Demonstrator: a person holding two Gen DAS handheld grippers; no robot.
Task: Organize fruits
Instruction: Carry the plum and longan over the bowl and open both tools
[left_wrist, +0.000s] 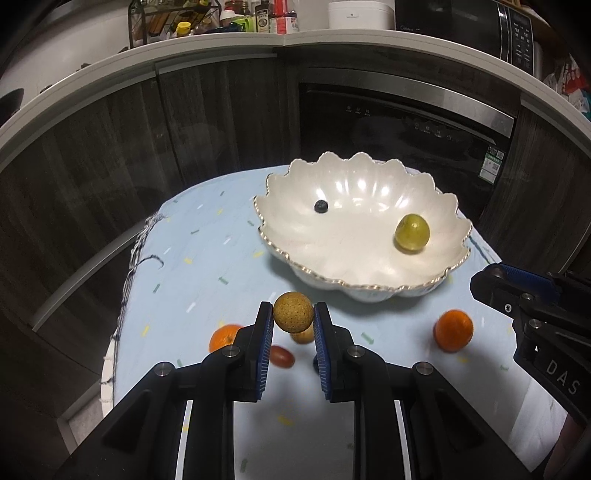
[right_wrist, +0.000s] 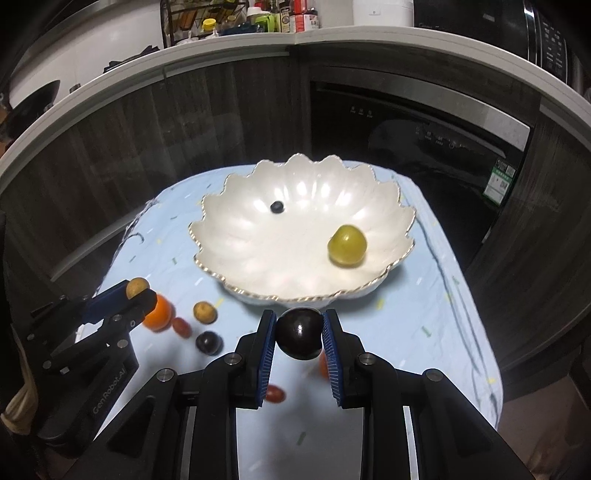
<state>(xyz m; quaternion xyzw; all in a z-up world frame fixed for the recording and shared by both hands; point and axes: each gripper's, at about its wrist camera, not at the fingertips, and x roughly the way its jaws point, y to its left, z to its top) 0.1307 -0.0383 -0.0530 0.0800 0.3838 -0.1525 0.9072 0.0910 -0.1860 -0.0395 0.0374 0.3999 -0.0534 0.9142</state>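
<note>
Left claw (left_wrist: 293, 317) clamped on a speckled tan fruit (left_wrist: 293, 312), right claw (right_wrist: 300, 334) on a dark plum (right_wrist: 299, 334), both lifted above the desk (right_wrist: 424, 295). Beyond: scalloped white bowl (right_wrist: 229, 218) with green grape (right_wrist: 347, 245) and blueberry (right_wrist: 276, 207).

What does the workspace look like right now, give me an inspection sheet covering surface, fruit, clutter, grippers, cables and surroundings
Surface: table under a light blue cloth.
Job's things: scalloped white bowl holds a blueberry and a green grape; oranges, cherry tomatoes, a tan fruit and a dark grape lie on the cloth.
Clutter: nothing seen.
Grippers: left gripper shut on a tan speckled fruit; right gripper shut on a dark plum.
Cables: nothing seen.
Surroundings: dark cabinets, counter with bottles.
</note>
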